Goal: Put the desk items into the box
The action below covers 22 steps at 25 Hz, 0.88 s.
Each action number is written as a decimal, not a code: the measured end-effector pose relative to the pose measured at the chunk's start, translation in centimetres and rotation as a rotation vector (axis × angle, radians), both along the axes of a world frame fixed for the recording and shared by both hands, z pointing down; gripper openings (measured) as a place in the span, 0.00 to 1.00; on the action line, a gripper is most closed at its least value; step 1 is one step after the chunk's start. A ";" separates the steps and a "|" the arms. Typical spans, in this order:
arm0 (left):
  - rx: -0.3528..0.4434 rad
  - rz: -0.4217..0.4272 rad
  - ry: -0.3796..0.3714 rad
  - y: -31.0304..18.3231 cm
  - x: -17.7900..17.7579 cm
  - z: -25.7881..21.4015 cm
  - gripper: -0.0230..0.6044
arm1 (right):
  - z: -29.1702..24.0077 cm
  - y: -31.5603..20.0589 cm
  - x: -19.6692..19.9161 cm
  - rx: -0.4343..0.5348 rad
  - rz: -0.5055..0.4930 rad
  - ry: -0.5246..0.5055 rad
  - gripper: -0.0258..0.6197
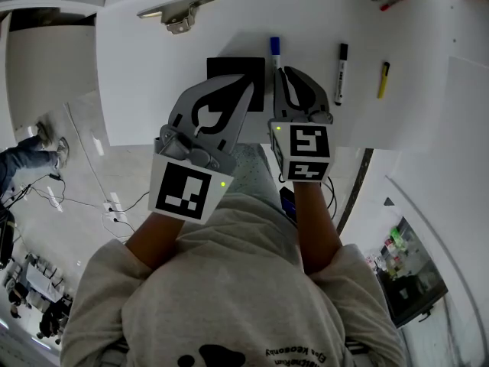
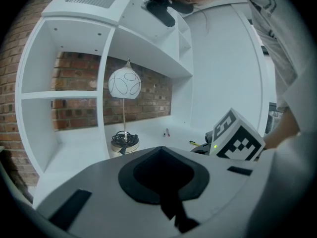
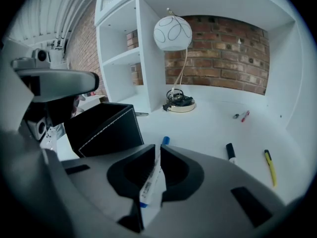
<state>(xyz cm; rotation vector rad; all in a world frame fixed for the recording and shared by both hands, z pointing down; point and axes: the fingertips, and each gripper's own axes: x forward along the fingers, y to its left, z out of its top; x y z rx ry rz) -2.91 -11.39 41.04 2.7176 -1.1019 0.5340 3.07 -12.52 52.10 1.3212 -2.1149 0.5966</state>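
Step (judged): pick made, drop pending | right tool (image 3: 157,151) clamped narrow on blue marker (image 3: 150,183) | left tool (image 2: 161,151) closed, empty | box (image 3: 101,128) on tabletop (image 3: 210,128), just left of right tool | next: swing left over opening, then release

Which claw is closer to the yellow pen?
Right. The right claw, gripping the blue marker, is left of the yellow pen, with the black marker between them. The left claw is farther left, by the black box.
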 end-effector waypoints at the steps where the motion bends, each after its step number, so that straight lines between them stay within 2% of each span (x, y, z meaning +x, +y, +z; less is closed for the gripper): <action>1: -0.001 -0.002 0.000 -0.1 0.0 0.0 0.04 | 0.3 0.0 -0.1 -0.016 -0.003 -0.002 0.08; 3: -0.002 -0.003 -0.001 -0.2 0.0 0.0 0.04 | 0.8 -0.1 -0.2 -0.053 0.007 -0.005 0.15; 8: -0.010 -0.003 -0.006 -0.2 0.0 0.0 0.04 | 2.4 -0.3 0.2 -0.150 0.050 -0.017 0.19; 19: -0.026 -0.025 -0.015 -0.5 0.0 0.2 0.04 | 4.5 -0.9 -0.2 -0.334 0.023 0.005 0.21; 22: -0.027 -0.033 -0.019 -0.6 0.0 0.2 0.04 | 4.9 -1.0 -0.2 -0.358 0.019 0.021 0.21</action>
